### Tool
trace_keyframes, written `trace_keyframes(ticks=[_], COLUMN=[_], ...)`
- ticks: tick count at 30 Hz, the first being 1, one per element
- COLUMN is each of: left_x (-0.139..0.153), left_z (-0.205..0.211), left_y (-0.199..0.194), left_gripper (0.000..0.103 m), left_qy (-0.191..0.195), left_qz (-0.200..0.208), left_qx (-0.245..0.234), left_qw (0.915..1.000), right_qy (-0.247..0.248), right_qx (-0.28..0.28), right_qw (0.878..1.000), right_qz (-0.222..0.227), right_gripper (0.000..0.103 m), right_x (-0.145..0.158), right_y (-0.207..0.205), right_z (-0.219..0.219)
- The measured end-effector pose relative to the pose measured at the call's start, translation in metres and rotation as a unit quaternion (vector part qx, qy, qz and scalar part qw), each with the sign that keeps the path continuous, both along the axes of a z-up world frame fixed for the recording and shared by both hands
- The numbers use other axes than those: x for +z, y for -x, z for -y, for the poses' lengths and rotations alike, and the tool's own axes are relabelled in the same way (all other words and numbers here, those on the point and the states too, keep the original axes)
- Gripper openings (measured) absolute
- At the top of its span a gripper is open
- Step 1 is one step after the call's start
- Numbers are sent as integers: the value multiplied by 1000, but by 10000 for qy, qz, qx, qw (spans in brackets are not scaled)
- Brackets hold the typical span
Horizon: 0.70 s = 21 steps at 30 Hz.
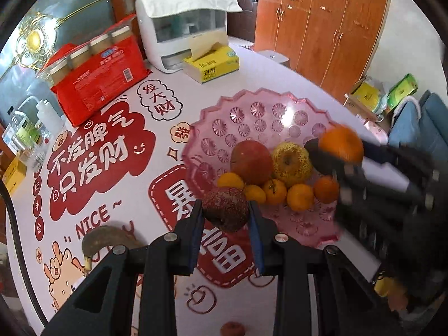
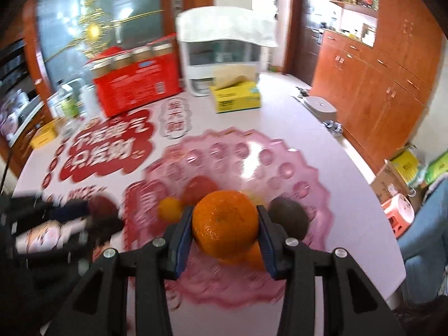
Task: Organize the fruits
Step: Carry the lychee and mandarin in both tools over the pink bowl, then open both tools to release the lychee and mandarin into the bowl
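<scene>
the tablecloth [image 1: 120, 252] is white and glossy, printed in red with "nice ~" and large chinese characters in cloud and stitched-badge shapes, plus a cartoon animal at its near edge. behind it lies a red plastic multipack [image 1: 98, 75] of capped jars with a barcode, its small print too fine to read, and a yellow tissue box [image 1: 211, 65] whose label is not legible.

the left gripper [image 1: 226, 213] pinches a dark maroon, speckled, slightly wrinkled round fruit [image 1: 225, 208] between its blue pads, held above the cloth just beside the near rim of the bowl. the right gripper [image 2: 225, 231] clamps a bright orange [image 2: 225, 225] with dimpled peel, over the bowl.

the pink bowl [image 1: 260, 117] is translucent plastic with a scalloped rim and moulded starburst discs. in it sit a red apple [image 1: 251, 162], a knobbly yellow fruit [image 1: 291, 163] and several small tangerines [image 1: 299, 197] crowded together.

a white plastic dispenser [image 1: 182, 25] with clear windows and a cloth on top stands at the far edge. reddish wooden cabinets [image 1: 330, 22] line the room's right side, a glass panel with gold ornament the left.
</scene>
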<state>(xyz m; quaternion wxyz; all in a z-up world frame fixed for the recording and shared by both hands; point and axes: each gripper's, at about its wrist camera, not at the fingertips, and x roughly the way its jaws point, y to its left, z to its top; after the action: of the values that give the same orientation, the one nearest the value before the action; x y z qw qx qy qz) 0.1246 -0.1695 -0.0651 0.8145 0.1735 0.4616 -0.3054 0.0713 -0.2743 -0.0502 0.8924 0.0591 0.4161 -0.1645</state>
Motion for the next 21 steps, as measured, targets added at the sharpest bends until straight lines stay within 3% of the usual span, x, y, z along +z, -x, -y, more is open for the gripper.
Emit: trace_keyframes(ticks=[11, 18, 21], left_x=[-51, -63, -66], left_z=[34, 40, 44], left_y=[-4, -7, -8], left_gripper=[29, 29, 31], left_qy=[-398, -438, -489], left_qz=[-154, -162, -184], left_qx=[317, 398, 331], left_qw=[9986, 9981, 9981], right_qy=[53, -86, -460], right_qx=[-177, 17, 78], right_qw=[9998, 9992, 9970], right_qz=[-3, -396, -618], right_gripper=[43, 44, 45], right_x=[-20, -46, -63], right_y=[-46, -70, -76], right_z=[53, 55, 59])
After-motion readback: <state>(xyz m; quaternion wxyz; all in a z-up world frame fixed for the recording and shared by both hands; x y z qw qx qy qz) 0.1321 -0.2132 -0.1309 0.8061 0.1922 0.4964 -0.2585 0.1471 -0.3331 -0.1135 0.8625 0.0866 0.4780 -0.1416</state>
